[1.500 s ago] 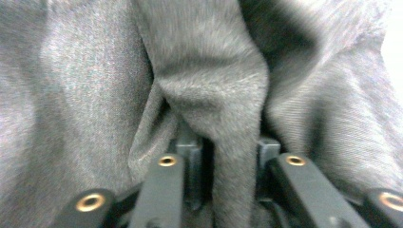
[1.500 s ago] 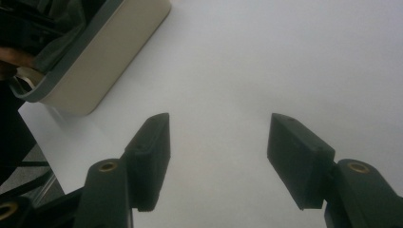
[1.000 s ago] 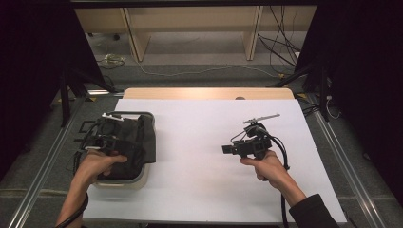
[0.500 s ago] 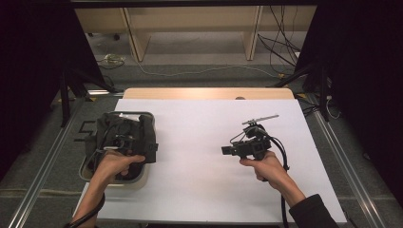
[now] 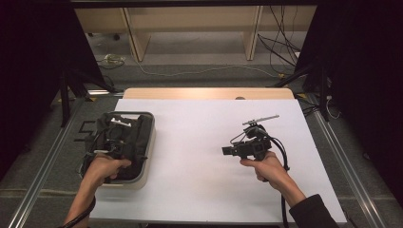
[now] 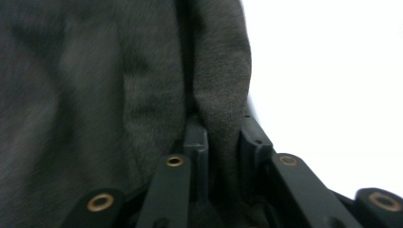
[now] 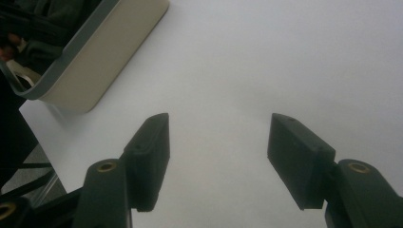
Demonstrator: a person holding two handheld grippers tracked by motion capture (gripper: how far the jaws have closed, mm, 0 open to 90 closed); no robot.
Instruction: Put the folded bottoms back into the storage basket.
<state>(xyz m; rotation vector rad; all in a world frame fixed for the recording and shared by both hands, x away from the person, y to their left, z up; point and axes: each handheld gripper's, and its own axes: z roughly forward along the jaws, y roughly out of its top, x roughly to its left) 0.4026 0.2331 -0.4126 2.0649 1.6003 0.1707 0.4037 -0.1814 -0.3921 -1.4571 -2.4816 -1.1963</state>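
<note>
Jaws of the left gripper point(image 6: 222, 142) just closed, pinching dark cloth point(image 6: 95, 85).

Left tongs point(image 6: 221, 142) lower, closed on cloth point(image 6: 95, 85)

The dark cloth point(image 6: 119, 95) is blurred and cut off by the frame's edges.

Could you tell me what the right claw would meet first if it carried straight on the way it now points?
Most likely the bare white table: the right claw stands open over it, nothing between. The beige bin lies off to one side, probably clear of that line, though depth is uncertain.
</note>
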